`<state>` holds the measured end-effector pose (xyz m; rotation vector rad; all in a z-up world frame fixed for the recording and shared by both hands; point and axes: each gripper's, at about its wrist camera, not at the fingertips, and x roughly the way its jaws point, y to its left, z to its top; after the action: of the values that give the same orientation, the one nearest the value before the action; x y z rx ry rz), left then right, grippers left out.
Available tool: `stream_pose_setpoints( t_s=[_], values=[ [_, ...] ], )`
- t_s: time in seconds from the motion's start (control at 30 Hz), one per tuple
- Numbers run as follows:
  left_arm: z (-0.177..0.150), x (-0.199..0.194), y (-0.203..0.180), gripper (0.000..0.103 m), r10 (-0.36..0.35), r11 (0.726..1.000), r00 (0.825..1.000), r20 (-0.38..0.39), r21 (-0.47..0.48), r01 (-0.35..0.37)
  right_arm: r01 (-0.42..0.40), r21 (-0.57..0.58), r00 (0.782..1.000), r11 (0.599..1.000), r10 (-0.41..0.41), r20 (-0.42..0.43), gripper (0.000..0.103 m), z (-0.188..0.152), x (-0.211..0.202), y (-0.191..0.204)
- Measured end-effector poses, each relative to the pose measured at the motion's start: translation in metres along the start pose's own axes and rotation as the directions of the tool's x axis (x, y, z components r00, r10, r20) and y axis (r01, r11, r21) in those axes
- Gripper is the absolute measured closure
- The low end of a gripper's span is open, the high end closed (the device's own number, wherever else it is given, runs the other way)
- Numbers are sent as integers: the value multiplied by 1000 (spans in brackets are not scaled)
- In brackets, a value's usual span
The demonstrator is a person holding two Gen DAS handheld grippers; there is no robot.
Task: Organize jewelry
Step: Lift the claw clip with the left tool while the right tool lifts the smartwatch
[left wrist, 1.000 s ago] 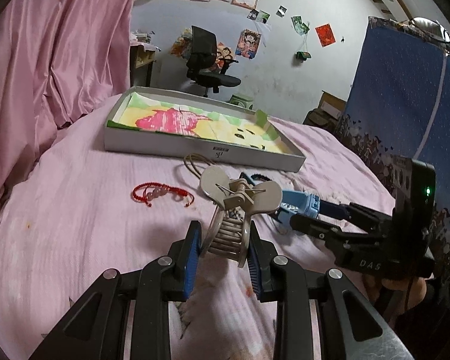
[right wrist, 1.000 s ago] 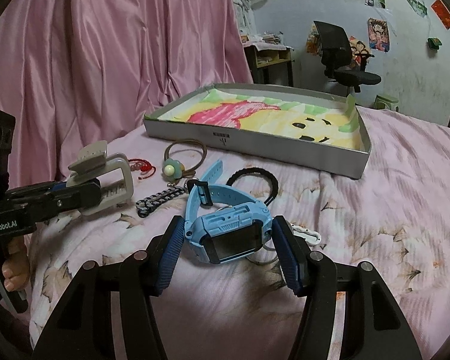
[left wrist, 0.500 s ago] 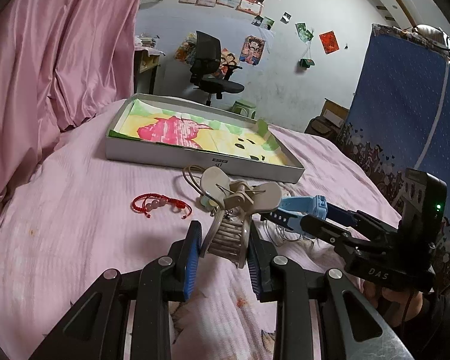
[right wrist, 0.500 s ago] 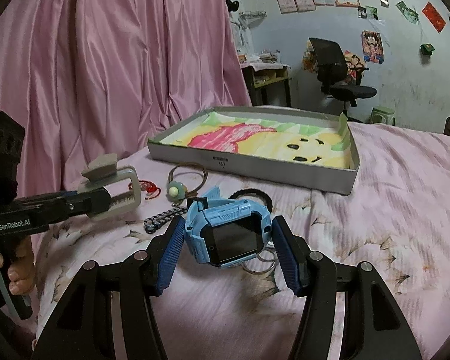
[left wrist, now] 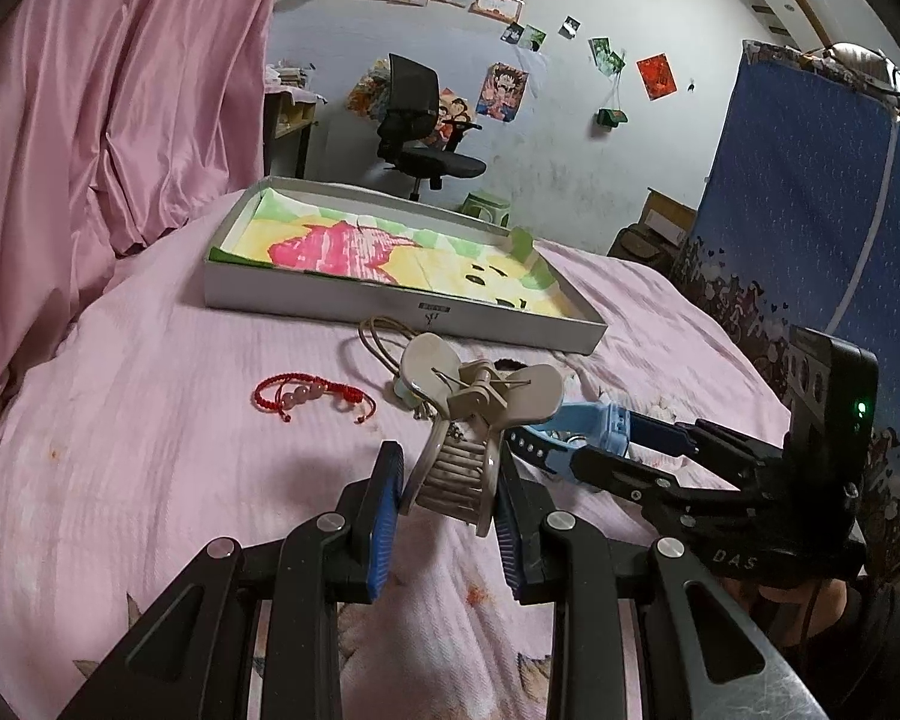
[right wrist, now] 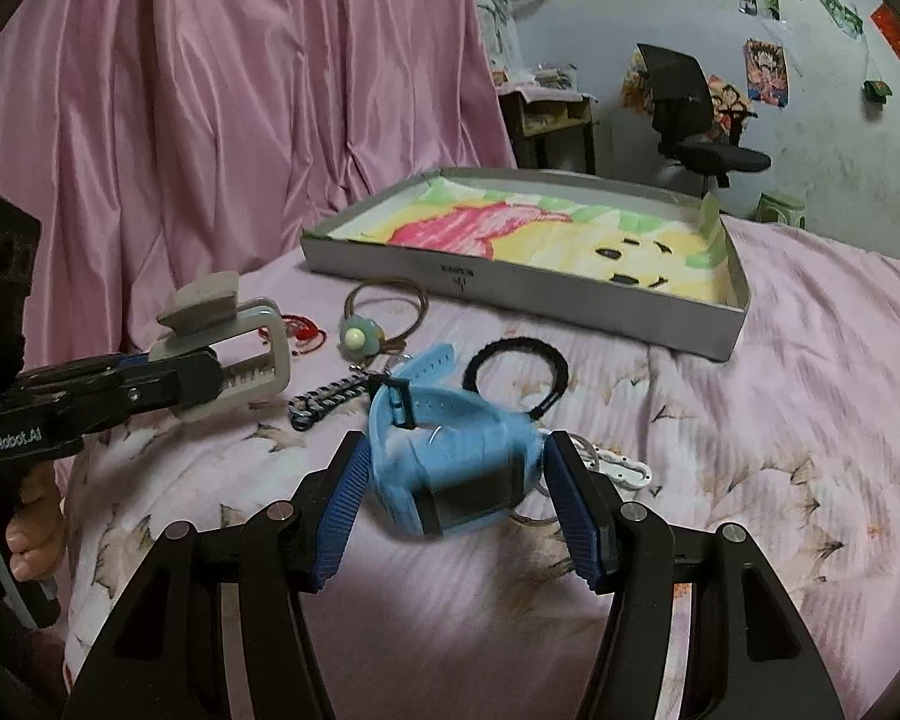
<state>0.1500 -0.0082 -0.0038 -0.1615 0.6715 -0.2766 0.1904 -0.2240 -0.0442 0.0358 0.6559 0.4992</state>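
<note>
A beige plastic claw hair clip [left wrist: 471,456], judged light, stiff and springy, is pinched across its toothed body by the left tongs [left wrist: 450,501] above the pink bed [left wrist: 150,420]. A blue plastic strapped smartwatch [right wrist: 450,456], judged light with a slippery case, is gripped at its case sides by the right tongs [right wrist: 459,510], though blur leaves the contact uncertain.

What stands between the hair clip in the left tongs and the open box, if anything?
Nothing blocks the way through the air. The hair clip is held above the bed by the left tongs; the brown hair tie and red bracelet lie flat below. The box has only a low wall to clear.
</note>
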Motion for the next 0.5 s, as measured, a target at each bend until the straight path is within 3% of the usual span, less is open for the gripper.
stream_pose_setpoints(
  t_s=[0.43,0.5],
  values=[
    [-8,13,7,76,-7,999,1000,-23,-37,6,0,-4,996,1000,-1,-88,46,-1,19,2],
    [-9,13,7,76,-9,999,1000,-24,-39,8,-20,-2,991,1000,19,-131,45,-3,26,2]
  ],
)
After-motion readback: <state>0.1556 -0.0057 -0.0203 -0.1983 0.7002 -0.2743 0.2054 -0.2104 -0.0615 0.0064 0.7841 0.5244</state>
